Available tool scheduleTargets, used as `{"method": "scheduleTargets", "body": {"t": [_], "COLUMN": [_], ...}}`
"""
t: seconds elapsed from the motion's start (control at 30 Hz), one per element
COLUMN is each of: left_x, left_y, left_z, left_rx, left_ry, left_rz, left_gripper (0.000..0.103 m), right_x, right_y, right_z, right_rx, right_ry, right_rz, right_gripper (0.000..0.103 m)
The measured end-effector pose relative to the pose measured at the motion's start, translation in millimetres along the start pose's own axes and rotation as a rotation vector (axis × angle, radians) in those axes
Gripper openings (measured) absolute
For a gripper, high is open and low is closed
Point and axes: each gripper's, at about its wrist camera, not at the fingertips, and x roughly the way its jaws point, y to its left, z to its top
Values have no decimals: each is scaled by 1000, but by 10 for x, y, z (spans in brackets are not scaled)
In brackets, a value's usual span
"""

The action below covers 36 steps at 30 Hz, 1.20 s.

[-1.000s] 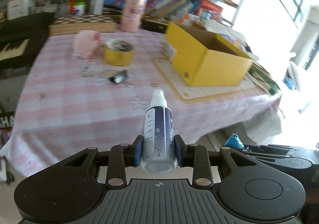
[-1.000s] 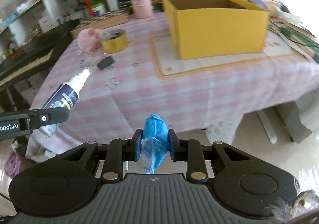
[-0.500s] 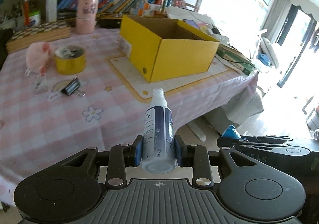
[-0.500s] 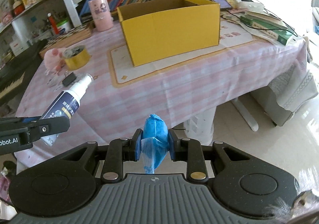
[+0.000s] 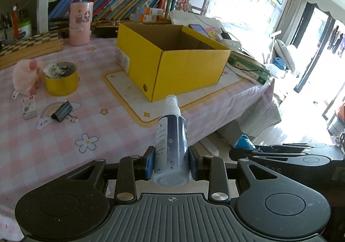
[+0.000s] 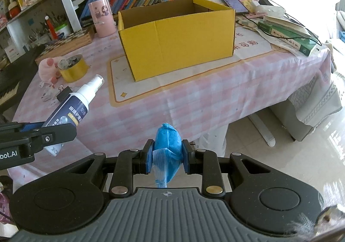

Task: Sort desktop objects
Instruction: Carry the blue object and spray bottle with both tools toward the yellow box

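Both grippers loaded, off the surface's [image 6: 194,99] near edge.
Left gripper [image 5: 171,163] pinches bottle [image 5: 171,140]; right gripper [image 6: 166,156] pinches blue bundle [image 6: 167,145]; box [image 6: 179,41] mid-surface.

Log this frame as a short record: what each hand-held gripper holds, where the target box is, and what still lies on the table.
left hand-held gripper: shut on spray bottle, nozzle pointing forward
right hand-held gripper: shut on blue wrapped bundle
container: open yellow box on a mat, nothing visible inside from these angles
position: both grippers off the table edge, short of the box
left on table: black binder clip, yellow tape roll, pink plush toy, small white packet
background: pink cup, bookshelf
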Motion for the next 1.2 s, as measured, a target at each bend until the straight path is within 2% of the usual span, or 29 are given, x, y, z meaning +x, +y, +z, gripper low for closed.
{"method": "scheduleTargets", "body": {"t": [0.33, 0.63, 0.77, 0.97, 1.2], "left_x": [116, 241, 338, 474, 658], "left_y": [-78, -223, -276, -398, -480], "left_z": [98, 324, 505, 841, 1274], "left_rx": [23, 32, -2, -27, -76], "left_ry": [-11, -73, -106, -180, -252], "left_rz": [-10, -18, -30, -33, 14], "left_gripper": [31, 31, 31, 31, 31], "right_x": [80, 206, 220, 203, 276], "right_y": [-60, -239, -362, -541, -733], "right_z": [99, 355, 560, 1049, 1675], "right_rx": [-20, -53, -85, -139, -223], "right_ry": [-1, -17, -47, -141, -243], "right_rz": [1, 15, 9, 38, 105], "right_gripper": [24, 24, 24, 24, 24]}}
